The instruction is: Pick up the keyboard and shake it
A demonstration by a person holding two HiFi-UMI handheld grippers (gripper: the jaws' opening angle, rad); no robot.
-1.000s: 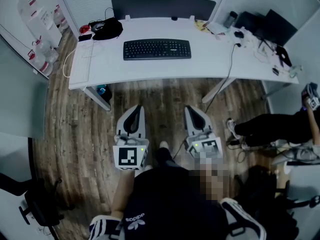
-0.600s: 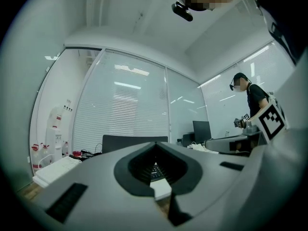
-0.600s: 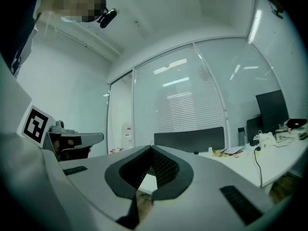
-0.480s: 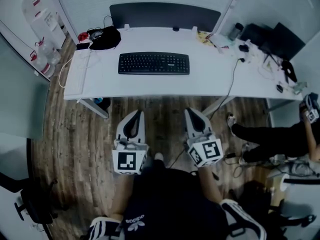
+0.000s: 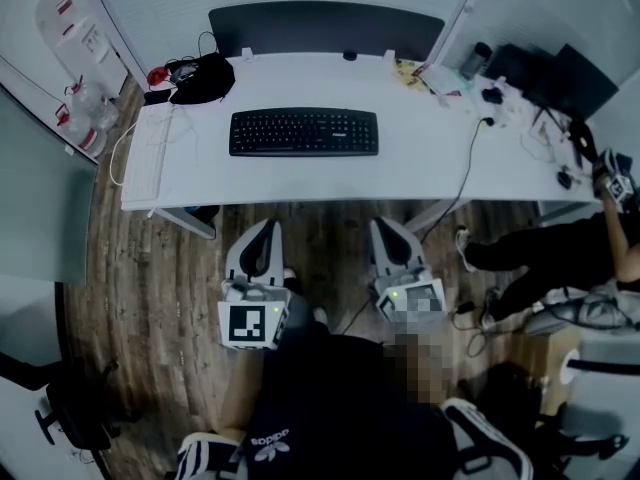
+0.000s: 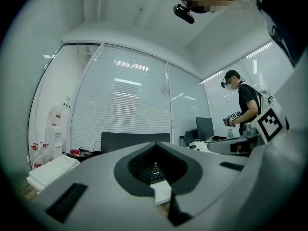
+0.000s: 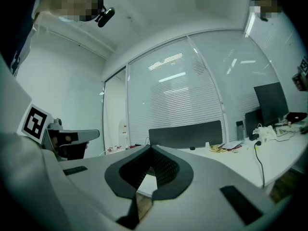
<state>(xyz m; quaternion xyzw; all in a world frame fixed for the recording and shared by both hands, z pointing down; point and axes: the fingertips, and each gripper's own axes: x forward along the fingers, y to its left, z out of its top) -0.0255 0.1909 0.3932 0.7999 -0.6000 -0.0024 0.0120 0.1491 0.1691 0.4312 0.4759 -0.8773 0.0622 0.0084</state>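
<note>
A black keyboard point(image 5: 304, 132) lies flat near the middle of the white desk point(image 5: 420, 163) in the head view. Both grippers hover over the wooden floor in front of the desk, pointing level toward it and well short of the keyboard. My left gripper point(image 5: 262, 238) is shut with nothing in it. My right gripper point(image 5: 386, 236) is shut and empty too. A sliver of the keyboard point(image 6: 154, 169) shows through the hollow of the left gripper's closed jaws in the left gripper view. The desk edge point(image 7: 144, 184) shows through the right jaws.
A black bundle with cables point(image 5: 200, 76) sits at the desk's back left, a white board point(image 5: 150, 153) near its left edge, a dark panel point(image 5: 325, 28) behind. Cables, monitors point(image 5: 545, 73) clutter the right end. Another person point(image 5: 560, 253) stands at the right. Water bottles point(image 5: 80, 108) at left.
The desk and keyboard have come nearer and lower in the head view as I moved toward them. Both grippers stay shut, side by side.
</note>
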